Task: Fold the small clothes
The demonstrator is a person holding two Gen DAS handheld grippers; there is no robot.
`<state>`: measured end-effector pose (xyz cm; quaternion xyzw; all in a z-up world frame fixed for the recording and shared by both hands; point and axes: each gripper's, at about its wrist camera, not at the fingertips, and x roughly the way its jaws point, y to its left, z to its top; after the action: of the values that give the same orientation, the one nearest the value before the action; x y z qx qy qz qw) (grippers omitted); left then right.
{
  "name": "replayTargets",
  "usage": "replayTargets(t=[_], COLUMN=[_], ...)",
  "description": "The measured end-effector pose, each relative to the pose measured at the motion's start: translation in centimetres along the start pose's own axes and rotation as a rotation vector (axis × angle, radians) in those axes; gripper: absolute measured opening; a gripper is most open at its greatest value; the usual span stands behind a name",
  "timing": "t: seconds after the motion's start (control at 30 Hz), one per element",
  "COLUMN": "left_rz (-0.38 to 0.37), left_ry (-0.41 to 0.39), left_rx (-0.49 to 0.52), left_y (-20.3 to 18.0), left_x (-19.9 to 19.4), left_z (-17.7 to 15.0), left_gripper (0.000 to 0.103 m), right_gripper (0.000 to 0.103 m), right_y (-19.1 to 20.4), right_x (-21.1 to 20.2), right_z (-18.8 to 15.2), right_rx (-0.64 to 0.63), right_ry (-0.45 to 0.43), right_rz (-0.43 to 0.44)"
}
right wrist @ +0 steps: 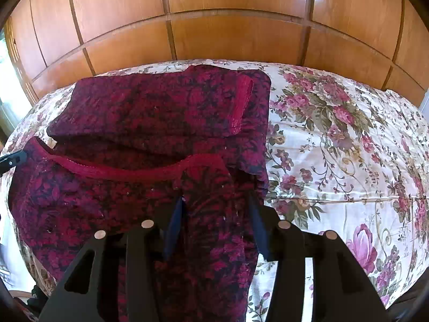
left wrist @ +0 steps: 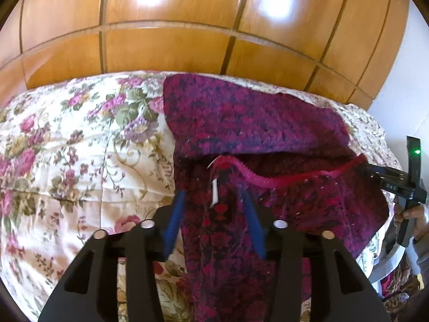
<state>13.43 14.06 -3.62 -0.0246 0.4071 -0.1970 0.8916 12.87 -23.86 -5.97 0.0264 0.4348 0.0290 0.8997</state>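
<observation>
Floral bedspread [right wrist: 335,139] carries a crimson patterned garment [right wrist: 150,112]

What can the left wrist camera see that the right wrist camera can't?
Only the left wrist view shows a small white tag on the red garment, a hand holding the right gripper's handle at the right edge, its green light and a white wall.

Only the right wrist view shows a red-trimmed cuff folded on top of the garment, and a bright window area at the left edge.

Both show the garment on the flowery bedspread, the wooden wardrobe, and cloth between blue fingers.
</observation>
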Motion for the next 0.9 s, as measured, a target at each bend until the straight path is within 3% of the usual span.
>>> replayTargets(t=[0.13, 0.17, 0.2, 0.23, 0.3, 0.53, 0.63, 0.73, 0.83, 0.9], left_rz=[-0.027, -0.032, -0.037, -0.017, 0.006, 0.004, 0.043, 0.050, 0.059, 0.023], left_ry=[0.023, 0.035, 0.049, 0.047, 0.017, -0.124, -0.170, -0.228, -0.237, -0.194], left_rx=[0.058, 0.066, 0.078, 0.102, 0.113, -0.032, -0.045, -0.074, -0.088, -0.101], left_y=[-1.0, -1.2, -1.5, -2.0, -2.1, -0.1, 0.2, 0.6, 1.1, 1.6], left_x=[0.7, 1.0, 1.4, 1.6, 1.2, -2.9, -3.4, -3.7, -2.7, -1.8], left_z=[0.3, 0.2, 0.1, -0.1, -0.4, 0.9, 2.6, 5.2, 7.6, 8.1], left_gripper=[0.046, 0.041, 0.018, 0.016, 0.015, 0.015, 0.000, 0.000, 0.000, 0.000], right_gripper=[0.044, 0.039, 0.031, 0.029, 0.021, 0.019, 0.019, 0.019, 0.019, 0.019], right_y=[0.2, 0.4, 0.5, 0.7, 1.0, 0.7, 0.5, 0.5, 1.1, 1.7], right_x=[-0.1, -0.1, 0.0, 0.1, -0.3, -3.6, -4.5, -4.5, -3.9, -3.2], right_z=[0.0, 0.0, -0.1, -0.2, -0.4, 1.4, 3.2, 5.2, 7.2, 8.0], right_rx=[-0.008, -0.013, -0.019, -0.031, -0.052, -0.018, 0.007, 0.014, -0.007, -0.050], right_ry=[0.003, 0.009, 0.017, 0.023, 0.022, -0.044, -0.086, -0.118, -0.137, -0.132], right_rz=[0.004, 0.005, 0.009, 0.009, 0.009, 0.089, 0.120, 0.143, 0.143, 0.120])
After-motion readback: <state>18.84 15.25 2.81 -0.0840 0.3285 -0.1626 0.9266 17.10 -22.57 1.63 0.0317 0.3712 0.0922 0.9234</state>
